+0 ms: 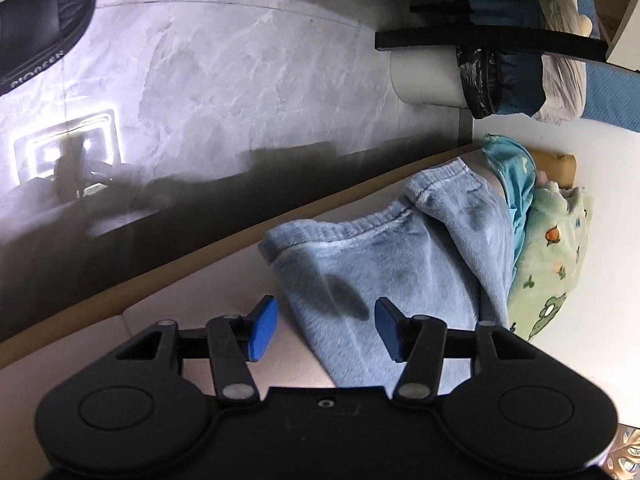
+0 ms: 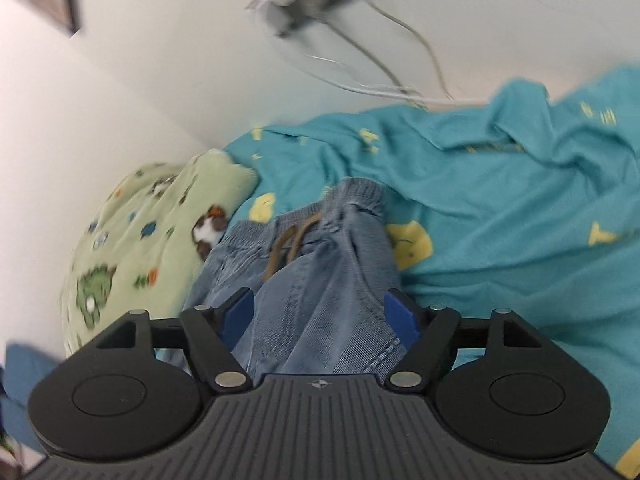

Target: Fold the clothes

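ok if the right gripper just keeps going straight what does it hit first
Most likely the jeans: the open right gripper already straddles them, aimed at the drawstring waistband. Past that lies the teal blanket. Depth is hard to judge here.

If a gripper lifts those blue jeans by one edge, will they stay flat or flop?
Probably flop: the jeans already lie in soft creases and bunch at the waistband. The denim looks thick, so likely heavy enough to sag. They shouldn't roll or slip much.
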A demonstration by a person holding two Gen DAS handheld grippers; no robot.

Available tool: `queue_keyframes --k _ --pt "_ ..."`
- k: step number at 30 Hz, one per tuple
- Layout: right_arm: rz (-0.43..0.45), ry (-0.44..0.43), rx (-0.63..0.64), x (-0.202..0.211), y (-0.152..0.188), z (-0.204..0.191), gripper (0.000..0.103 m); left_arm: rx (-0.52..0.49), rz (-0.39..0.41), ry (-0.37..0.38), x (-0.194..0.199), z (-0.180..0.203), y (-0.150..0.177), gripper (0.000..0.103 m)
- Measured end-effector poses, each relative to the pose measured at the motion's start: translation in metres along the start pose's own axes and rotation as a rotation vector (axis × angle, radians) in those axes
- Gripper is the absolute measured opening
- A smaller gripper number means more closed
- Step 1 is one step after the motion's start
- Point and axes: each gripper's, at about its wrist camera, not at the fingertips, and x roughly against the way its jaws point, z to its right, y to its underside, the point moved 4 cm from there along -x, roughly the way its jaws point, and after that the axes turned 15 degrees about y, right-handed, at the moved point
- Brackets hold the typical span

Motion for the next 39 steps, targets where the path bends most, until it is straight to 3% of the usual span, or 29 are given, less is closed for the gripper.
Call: queue_keyframes --k 6,14,17,19,21,32,39 --pt "0.020 0.020 -0.015 -0.018 -0.009 0.001 0.076 -0.022 0.006 0.007 -0.014 0.008 -0.003 0.048" --pt "0.018 0.060 0.099 -0.051 -0.004 -0.013 0.072 -0.068 0.031 -0.004 -0.018 0.013 -0.008 0.012" --pt "0.026 0.083 0.156 -0.059 -0.002 -0.018 0.050 -0.106 0.063 -0.006 -0.011 0.020 -0.006 0.005" --pt "0.027 0.100 0.175 -0.059 -0.001 -0.018 0.017 -0.130 0.089 -0.012 -0.003 0.027 -0.004 0.002" --pt "0.025 0.099 0.183 -0.058 0.000 -0.017 0.008 -0.151 0.113 -0.011 0.006 0.034 -0.001 0.001" --pt "0.108 0.004 0.110 -0.006 -0.015 -0.029 0.004 -0.139 0.200 0.100 0.055 0.085 0.006 0.001" --pt "0.086 -0.026 0.135 -0.006 -0.036 -0.098 0.004 -0.151 0.233 0.127 0.030 0.157 -0.016 0.000"
